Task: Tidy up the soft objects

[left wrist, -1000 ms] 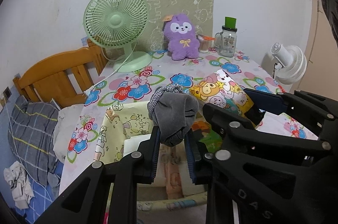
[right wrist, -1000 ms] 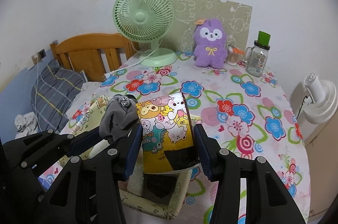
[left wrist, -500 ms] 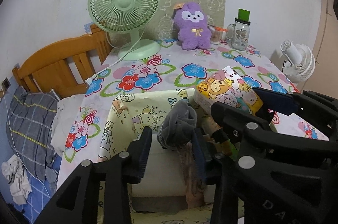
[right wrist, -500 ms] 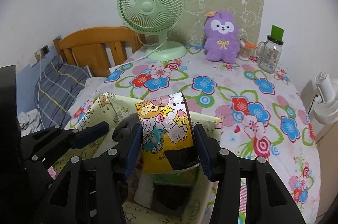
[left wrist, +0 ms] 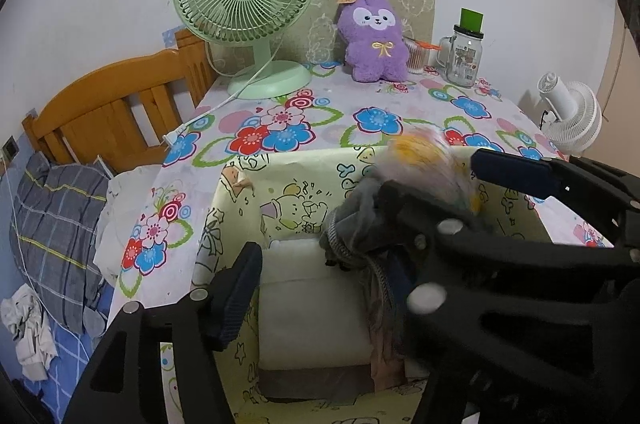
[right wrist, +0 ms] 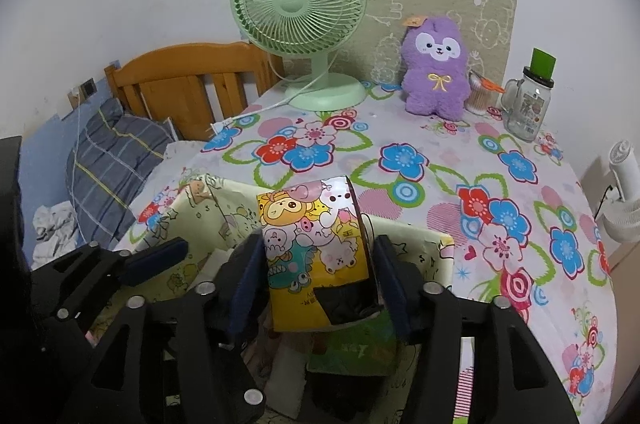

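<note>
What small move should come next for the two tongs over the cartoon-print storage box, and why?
Probably lift both tongs clear. The left tongs have just been opening and the rolled grey sock lies loose inside the cream cartoon-print fabric box. The right tongs have also just been opening around the colourful cartoon-animal packet.

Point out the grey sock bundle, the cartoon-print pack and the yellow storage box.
Grey sock bundle (left wrist: 356, 220): left wrist view, on its rolled grey body.
Cartoon-print pack (right wrist: 312, 236): right wrist view, on its printed front face.
Yellow storage box (left wrist: 288, 179): left wrist view, on its inner back wall.
</note>
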{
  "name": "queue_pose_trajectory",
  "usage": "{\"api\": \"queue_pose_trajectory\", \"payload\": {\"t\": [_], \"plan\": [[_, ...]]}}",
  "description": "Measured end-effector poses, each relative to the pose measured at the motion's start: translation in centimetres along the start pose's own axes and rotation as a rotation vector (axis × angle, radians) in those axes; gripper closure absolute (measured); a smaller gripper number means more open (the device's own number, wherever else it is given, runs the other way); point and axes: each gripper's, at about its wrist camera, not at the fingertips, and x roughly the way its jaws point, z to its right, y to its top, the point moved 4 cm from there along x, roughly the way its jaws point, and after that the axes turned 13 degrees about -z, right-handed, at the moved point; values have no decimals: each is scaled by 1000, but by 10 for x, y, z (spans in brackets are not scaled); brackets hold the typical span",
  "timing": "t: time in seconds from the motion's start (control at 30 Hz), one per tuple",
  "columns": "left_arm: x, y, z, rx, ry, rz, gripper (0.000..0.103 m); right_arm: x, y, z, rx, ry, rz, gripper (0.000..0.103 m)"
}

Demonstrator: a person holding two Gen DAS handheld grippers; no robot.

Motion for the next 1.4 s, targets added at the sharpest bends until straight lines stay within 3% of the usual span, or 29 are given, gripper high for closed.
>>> {"api": "queue_pose_trajectory", "payload": {"t": [0.1,0.5,1.4], "plan": [[-2,-2,1,-1,-1,3,31,2,-2,0,-1,-5,-8,24],[-21,-10,18,12,-11,52,21,-19,-18,8,3,-62,28,18],[-47,-26,75,50,-30,108,12,-67,-66,70,123,-102,88,16]]}}
